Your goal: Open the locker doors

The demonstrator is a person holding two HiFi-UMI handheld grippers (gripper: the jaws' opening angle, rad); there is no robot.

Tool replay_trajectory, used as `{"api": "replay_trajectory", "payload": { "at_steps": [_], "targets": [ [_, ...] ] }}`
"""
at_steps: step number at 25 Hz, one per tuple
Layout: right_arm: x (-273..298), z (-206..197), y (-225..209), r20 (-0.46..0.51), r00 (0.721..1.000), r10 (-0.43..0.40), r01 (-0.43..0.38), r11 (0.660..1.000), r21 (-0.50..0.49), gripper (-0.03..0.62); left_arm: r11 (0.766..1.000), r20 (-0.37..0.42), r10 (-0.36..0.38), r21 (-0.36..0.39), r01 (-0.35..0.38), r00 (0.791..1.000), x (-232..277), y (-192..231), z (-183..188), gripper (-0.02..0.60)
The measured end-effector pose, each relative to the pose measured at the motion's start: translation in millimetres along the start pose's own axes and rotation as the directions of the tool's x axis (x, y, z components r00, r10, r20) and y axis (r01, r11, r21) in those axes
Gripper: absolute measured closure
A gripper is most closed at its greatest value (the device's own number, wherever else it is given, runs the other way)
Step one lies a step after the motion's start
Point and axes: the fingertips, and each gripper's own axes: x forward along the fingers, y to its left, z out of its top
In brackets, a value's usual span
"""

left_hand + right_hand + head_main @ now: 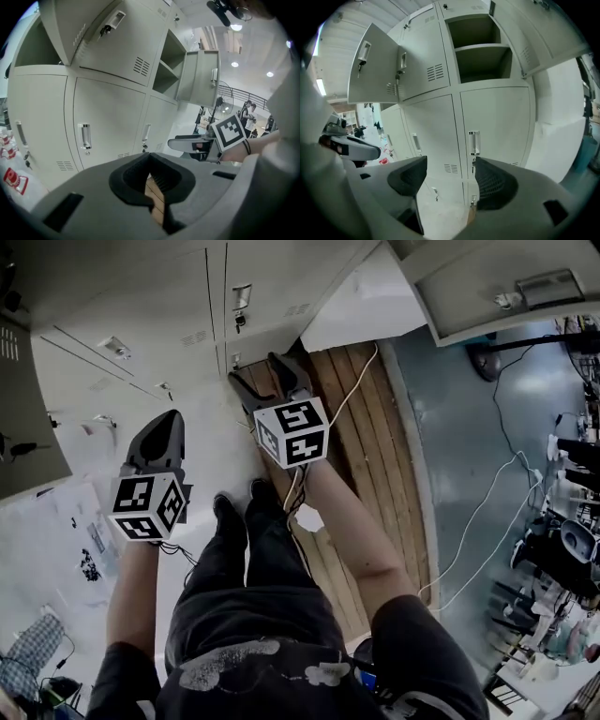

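Left gripper [169, 420], head view: held low at the left, jaws pointing toward the lockers [141, 306] and clear of them. Right gripper [255, 369]: jaws spread, pointing at the foot of the lockers, above a strip of wooden boards [375, 456]. A white cable [354, 381] runs past it across the boards.

Left gripper view: the jaws are closed tip to tip with nothing between them. Only the boards show through the loop behind the tips. Ahead, the lower doors [108, 124] are closed. An upper door [112, 42] is swung open overhead, and a second open door [202, 77] stands further right. The right gripper's marker cube [229, 132] shows at the right.

Right gripper view: the jaws stand apart and empty. Between them, well beyond the tips, is the handle [474, 143] of a closed lower door [497, 126]. Directly above it, a compartment [480, 47] with one shelf is open. A neighbouring door [372, 65] hangs open at the upper left.
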Motion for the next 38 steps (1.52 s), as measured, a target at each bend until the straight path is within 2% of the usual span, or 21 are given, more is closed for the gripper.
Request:
{"api": "replay_trajectory", "payload": {
  "at_steps": [9,16,29,38],
  "targets": [
    [70.7,-26.4,-35.0,-0.012,0.999,0.04,-0.04,0.999,0.016,0.284,0.997,0.011,0.077,-0.032,-0.077,0.997,48.7,15.4,-12.8,0.572],
    [111.5,-16.8,-36.9,0.005,0.997,0.083,-0.083,0.995,-0.05,0.284,0.993,0.02,0.113,-0.049,-0.111,0.993,67.0,18.0,-15.4,0.573],
    [159.4,-2.8,-54.2,0.033,0.995,0.09,-0.085,0.986,-0.144,0.284,0.97,0.007,0.218,-0.113,-0.216,0.976,69.8,34.5,-31.1,0.573],
    [177.0,7.3,-54.3,0.061,0.991,0.115,-0.101,0.974,-0.201,0.286,0.962,0.007,0.245,-0.125,-0.242,0.97,69.9,31.4,-32.4,0.572]
  ]
}}
